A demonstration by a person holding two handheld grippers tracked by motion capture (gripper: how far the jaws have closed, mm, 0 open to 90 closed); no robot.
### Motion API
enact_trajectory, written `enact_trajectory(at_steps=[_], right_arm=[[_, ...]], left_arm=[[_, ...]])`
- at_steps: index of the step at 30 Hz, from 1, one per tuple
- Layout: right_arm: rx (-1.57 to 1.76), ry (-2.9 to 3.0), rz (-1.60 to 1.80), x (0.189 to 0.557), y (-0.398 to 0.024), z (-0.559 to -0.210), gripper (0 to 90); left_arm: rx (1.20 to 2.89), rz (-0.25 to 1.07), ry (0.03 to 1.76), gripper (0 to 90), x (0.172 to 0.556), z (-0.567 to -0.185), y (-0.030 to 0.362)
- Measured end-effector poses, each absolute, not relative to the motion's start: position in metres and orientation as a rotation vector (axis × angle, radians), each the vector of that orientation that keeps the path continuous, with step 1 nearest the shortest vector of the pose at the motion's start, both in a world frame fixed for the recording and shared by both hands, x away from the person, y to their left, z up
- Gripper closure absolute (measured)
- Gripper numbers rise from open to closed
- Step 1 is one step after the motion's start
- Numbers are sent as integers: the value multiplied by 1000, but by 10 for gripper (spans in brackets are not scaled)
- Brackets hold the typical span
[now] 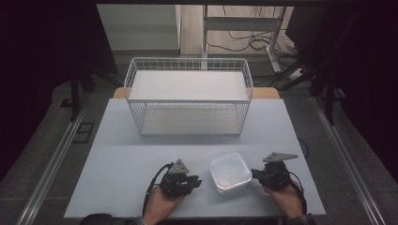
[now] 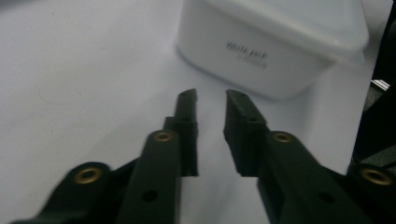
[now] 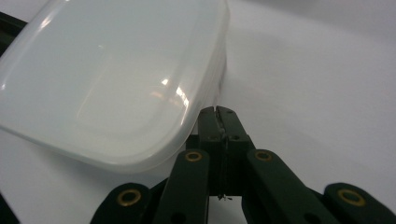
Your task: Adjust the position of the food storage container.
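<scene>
The white plastic box point(image 1: 229, 172) sits in front of the wire basket point(image 1: 187, 96). It looks light and slippery; grab its rim. The left gripper point(image 1: 195, 182) is apart, empty. The right gripper point(image 1: 254, 174) is pinched together, empty.

We look down on a pale grey table point(image 1: 117, 140) with a matte, evenly lit top. Beyond its far edge a strip of light wood point(image 1: 267, 93) shows. The floor point(image 1: 42, 154) around is grey and dim — metal rails point(image 1: 51, 164) run along both sides of the table. Farther back stands a white metal frame point(image 1: 244, 23) on a lighter floor, with black cables point(image 1: 244, 43) looped beneath it. Both sides fall into deep shadow — dark stands point(image 1: 75, 89) rise there, hard to make out.
</scene>
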State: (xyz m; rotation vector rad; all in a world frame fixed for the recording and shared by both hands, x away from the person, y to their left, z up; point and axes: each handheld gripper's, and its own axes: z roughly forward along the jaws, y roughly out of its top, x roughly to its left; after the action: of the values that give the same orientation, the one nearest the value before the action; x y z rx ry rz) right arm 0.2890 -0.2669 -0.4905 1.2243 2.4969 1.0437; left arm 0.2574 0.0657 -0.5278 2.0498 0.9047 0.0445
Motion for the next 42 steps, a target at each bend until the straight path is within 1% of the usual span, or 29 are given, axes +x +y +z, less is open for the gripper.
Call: enact_trajectory(at_steps=[1,5,7,10,11,18,20,21,22,23,24,25,26,27,29,30,31,32,33,35,36,38,39,42], right_arm=[[1208,2520,1070,289,-257,-491,891],[1188,2552,1095,290,-242,-491,891],[1167,2575,1098,289,-231,-491,892],[1151,2595,1112,290,-212,-492,891],[1151,2595,1112,290,-212,-492,891],[1099,2623,1114,297,-178,-494,892],[1067,2617,1099,299,-171,-496,892],[1055,2600,1102,299,-172,-496,891],[1055,2600,1102,299,-172,-496,891],[1049,2589,1100,298,-174,-496,888],[1005,2557,1119,295,-183,-491,836],[1005,2557,1119,295,-183,-491,836],[979,2530,1137,292,-192,-487,762],[979,2530,1137,292,-192,-487,762],[957,2505,1145,288,-202,-486,671],[955,2498,1152,286,-205,-486,611],[938,2478,1173,283,-211,-487,446],[938,2478,1173,283,-211,-487,446],[929,2471,1184,282,-213,-488,371],[910,2461,1176,280,-215,-495,128],[910,2461,1176,280,-215,-495,128],[920,2482,1154,280,-216,-499,62],[936,2479,1153,280,-215,-501,43],[977,2483,1200,282,-217,-500,20]], left_arm=[[2049,42,913,830,258,-528,67],[2043,29,939,861,261,-524,78],[2063,54,950,878,261,-521,84],[2063,59,983,882,264,-519,97],[2060,58,992,882,264,-519,100],[2053,113,1069,897,270,-515,130],[2047,100,1071,883,272,-517,134],[2049,114,1080,865,273,-517,136],[2055,132,1085,865,273,-517,138],[2060,156,1091,839,272,-516,141],[2059,172,1095,731,270,-515,145],[2056,177,1097,731,269,-514,149],[2049,180,1097,588,268,-513,154],[2041,183,1097,588,266,-512,158],[2031,195,1093,456,261,-512,166],[2029,198,1081,383,259,-512,168],[2025,202,1074,267,257,-512,170],[2022,203,1071,267,256,-513,172],[2012,201,1065,232,254,-513,173],[2005,196,1056,92,252,-515,175],[2005,196,1056,65,252,-515,175],[2014,195,1047,47,251,-518,175],[2019,192,1041,37,252,-520,174],[2015,173,1019,28,254,-524,174]])
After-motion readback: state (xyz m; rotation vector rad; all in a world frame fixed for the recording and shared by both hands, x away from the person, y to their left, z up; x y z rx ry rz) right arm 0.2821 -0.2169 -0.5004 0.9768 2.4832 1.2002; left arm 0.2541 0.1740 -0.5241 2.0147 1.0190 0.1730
